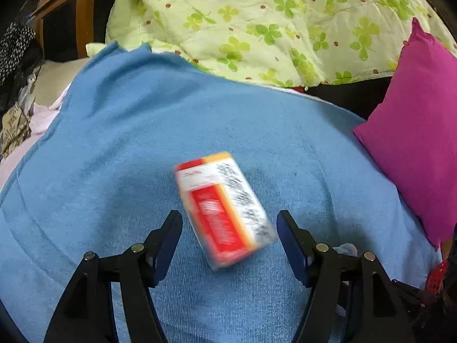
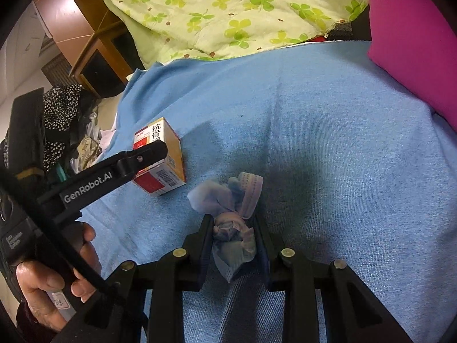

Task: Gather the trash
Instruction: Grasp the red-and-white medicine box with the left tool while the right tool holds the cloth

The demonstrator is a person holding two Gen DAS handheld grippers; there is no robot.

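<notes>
A big blue blanket (image 1: 120, 148) covers the bed, and everything sits on it. Behind it lies a light green quilt (image 1: 257, 23) with clover leaves printed all over. A bright pink pillow (image 1: 414, 131) rests on the right edge of the blanket. A brown wooden cabinet (image 2: 85, 45) stands past the far left corner, with a heap of dark spotted clothes (image 2: 60, 108) in front of it.

The left gripper (image 1: 230, 228) hangs low over the blanket with its jaws spread wide. A small red and white box (image 1: 222, 208) lies on the blanket, and its near half sits in the gap between the two fingers. The box looks blurry in the left view. Neither finger touches it there, with blue blanket showing on both sides. In the right view one black finger (image 2: 148, 154) of that gripper crosses in front of the box (image 2: 168, 168), so there I cannot tell if it touches. A hand (image 2: 54, 277) grips the handle of that gripper at the lower left.

The right gripper (image 2: 234, 228) has its jaws pulled in narrow, squeezing a crumpled face mask (image 2: 231, 208). The mask is pale blue and pink, all scrunched up. Part of it bulges out past the fingertips, and part hangs back between the fingers. It is just to the right of the box, not touching it
</notes>
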